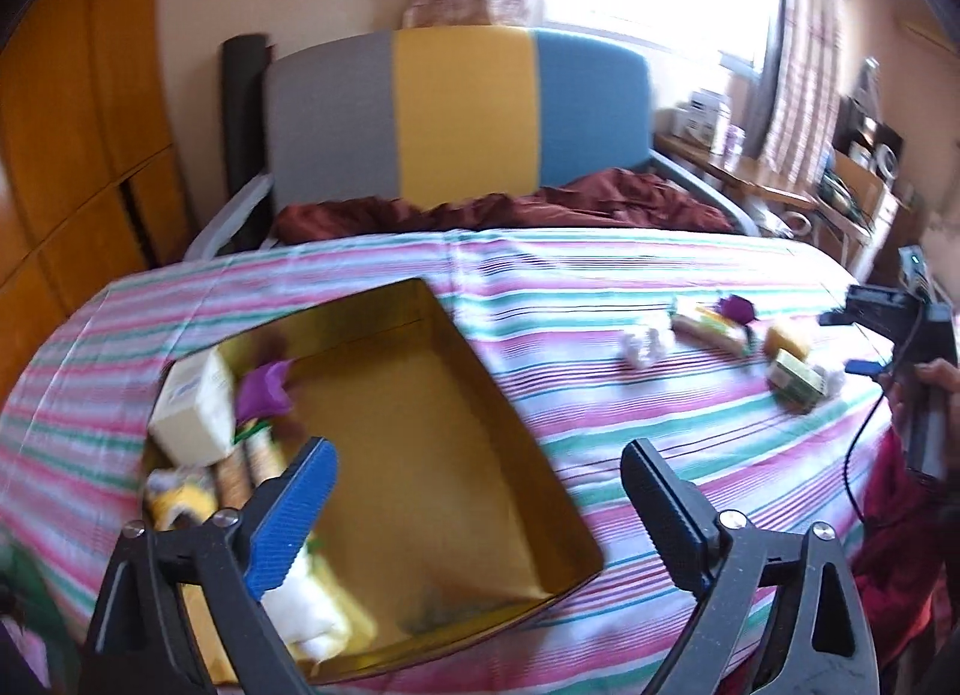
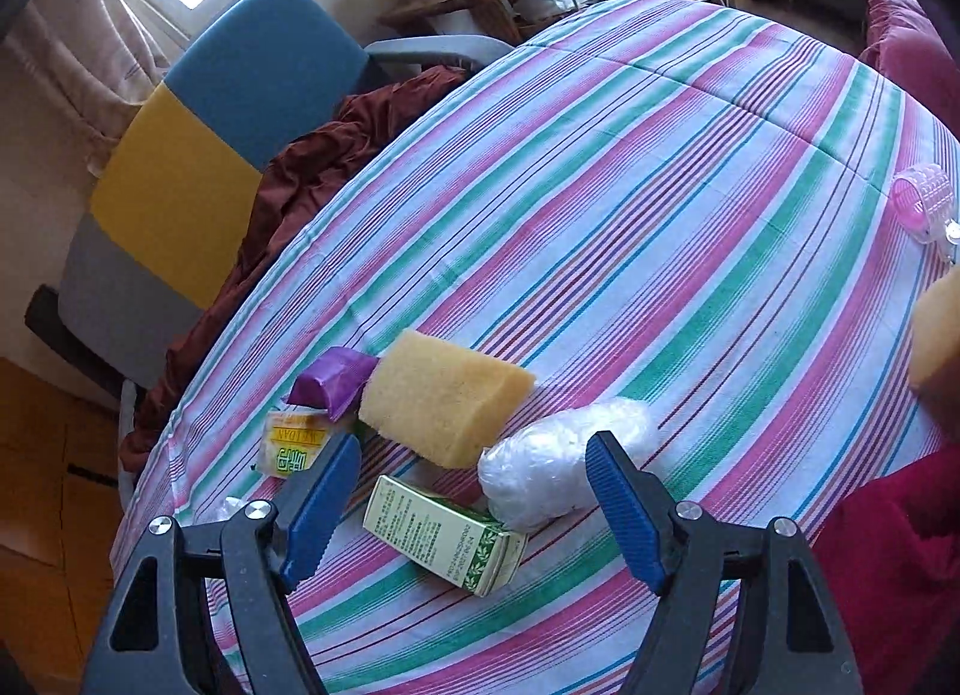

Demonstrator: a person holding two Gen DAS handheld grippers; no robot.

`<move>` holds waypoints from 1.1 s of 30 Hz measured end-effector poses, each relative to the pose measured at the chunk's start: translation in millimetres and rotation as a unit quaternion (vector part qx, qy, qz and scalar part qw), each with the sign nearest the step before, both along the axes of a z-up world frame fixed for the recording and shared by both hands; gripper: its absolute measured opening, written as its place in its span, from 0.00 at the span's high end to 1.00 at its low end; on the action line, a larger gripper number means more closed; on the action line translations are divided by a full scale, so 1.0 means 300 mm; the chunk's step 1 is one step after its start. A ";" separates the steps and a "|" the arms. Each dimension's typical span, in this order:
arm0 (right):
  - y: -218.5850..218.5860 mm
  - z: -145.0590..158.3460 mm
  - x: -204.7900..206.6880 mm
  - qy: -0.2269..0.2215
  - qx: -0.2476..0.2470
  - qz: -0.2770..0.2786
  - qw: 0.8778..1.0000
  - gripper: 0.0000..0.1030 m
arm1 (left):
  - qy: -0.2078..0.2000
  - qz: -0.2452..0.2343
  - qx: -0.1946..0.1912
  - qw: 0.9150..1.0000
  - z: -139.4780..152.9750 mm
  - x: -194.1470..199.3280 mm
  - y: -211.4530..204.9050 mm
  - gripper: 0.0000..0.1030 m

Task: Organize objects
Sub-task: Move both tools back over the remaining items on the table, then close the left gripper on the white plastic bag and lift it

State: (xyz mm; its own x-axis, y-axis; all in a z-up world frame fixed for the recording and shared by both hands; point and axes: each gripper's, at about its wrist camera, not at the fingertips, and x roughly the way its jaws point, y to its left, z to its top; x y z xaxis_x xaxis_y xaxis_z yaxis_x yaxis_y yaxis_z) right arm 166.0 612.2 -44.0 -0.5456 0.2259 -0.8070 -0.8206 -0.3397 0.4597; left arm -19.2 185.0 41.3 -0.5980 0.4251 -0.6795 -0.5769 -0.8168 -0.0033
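From the left wrist view, the left gripper (image 1: 474, 515) hangs over the open gold tin box (image 1: 432, 395) on the striped tablecloth (image 1: 600, 275), its jaws spread wide with nothing between them. Inside the tin, at about ten o'clock from the jaws, lie a cream carton (image 1: 195, 404), a purple wrapped piece (image 1: 264, 389) and other packets too blurred to name. The loose things to be sorted lie well apart from the tin, at about two o'clock, where the right gripper (image 1: 864, 365) is already near them, so I judge that hand the nearer one for the next pick. From the right wrist view, the right gripper (image 2: 474, 509) points down at that cluster, jaws spread and touching nothing. The green and white box (image 2: 447, 536) lies just ahead between the fingers, its long axis running from ten o'clock to four o'clock, so slanted across the gap. Touching its far end at one o'clock is a white plastic-wrapped bundle (image 2: 564, 461); a yellow sponge (image 2: 444, 395) sits at twelve o'clock, with a purple wrapper (image 2: 336, 377) and a yellow-green packet (image 2: 294, 443) at eleven. A pink ribbed roller (image 2: 924, 203) lies well apart at two o'clock.
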 end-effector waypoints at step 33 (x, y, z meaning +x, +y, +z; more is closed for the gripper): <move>0.001 -0.007 -0.016 0.053 -0.033 0.041 0.997 0.23 | -0.093 -0.026 -0.054 0.994 -0.266 -0.295 0.741 0.07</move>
